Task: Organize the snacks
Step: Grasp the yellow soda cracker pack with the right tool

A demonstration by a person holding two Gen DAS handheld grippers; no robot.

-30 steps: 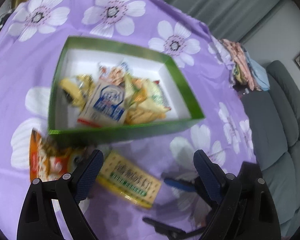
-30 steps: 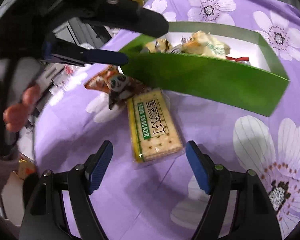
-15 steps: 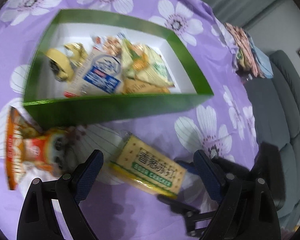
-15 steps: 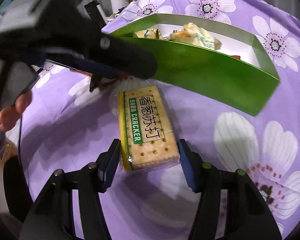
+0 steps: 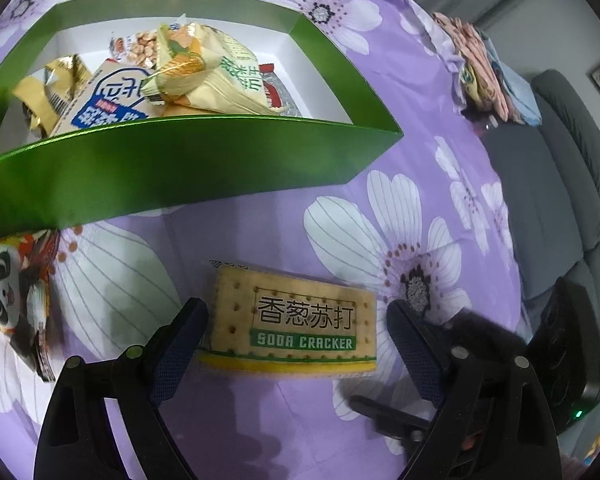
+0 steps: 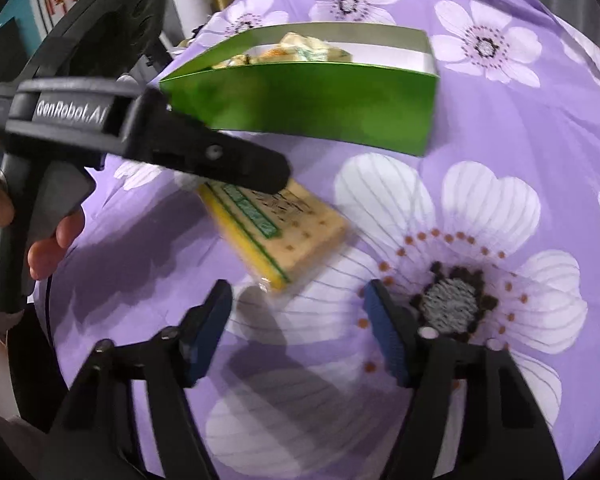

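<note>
A yellow soda cracker pack (image 5: 296, 324) lies flat on the purple flowered cloth, in front of the green box (image 5: 180, 168). My left gripper (image 5: 296, 340) straddles the pack and its jaws are closing; a sliver of cloth still shows beside the right pad. In the right wrist view one left finger (image 6: 220, 156) lies across the far end of the pack (image 6: 288, 236). My right gripper (image 6: 296, 332) stands half open just short of the pack's near corner, with only cloth between its fingers. The green box (image 6: 308, 100) holds several snack packets.
A panda-print snack bag (image 5: 8, 292) lies at the box's near left corner. A hand (image 6: 44, 248) grips the left gripper's handle. Folded cloths (image 5: 488, 72) sit at the table's far right edge, with a grey sofa (image 5: 560, 184) beyond.
My left gripper came down and forward until its fingers straddled the cracker pack. My right gripper narrowed around the pack, then drew back off it; the pack now lies turned.
</note>
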